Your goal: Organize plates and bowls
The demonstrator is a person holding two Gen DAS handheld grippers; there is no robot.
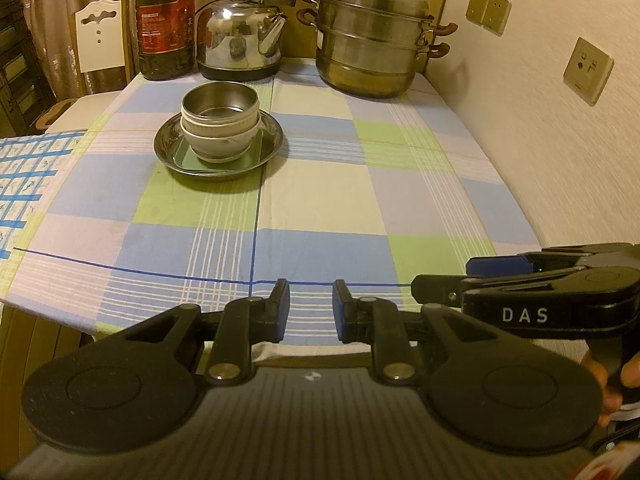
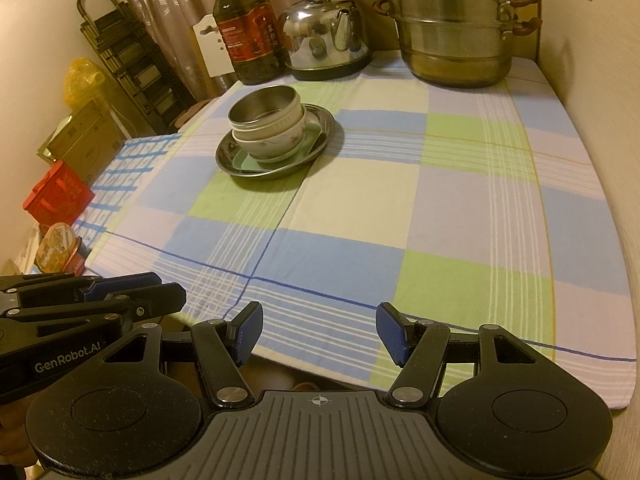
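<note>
bowl stack [image 1: 219,120] sitting nested on the steel plate [image 1: 256,160], far ahead and left of both claws | looking rigid, slippery, ceramic ones breakable, so pinching a rim is looking safest | left claw [image 1: 311,311] hovering narrowly parted, empty | right claw [image 2: 319,333] gaping wide, empty, over the near counter [image 2: 440,220] edge

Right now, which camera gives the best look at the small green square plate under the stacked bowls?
The right wrist view: the pale green square plate shows a corner and edge beyond the white ceramic bowl. In the left wrist view the plate is darker and mostly hidden by the bowls.
</note>
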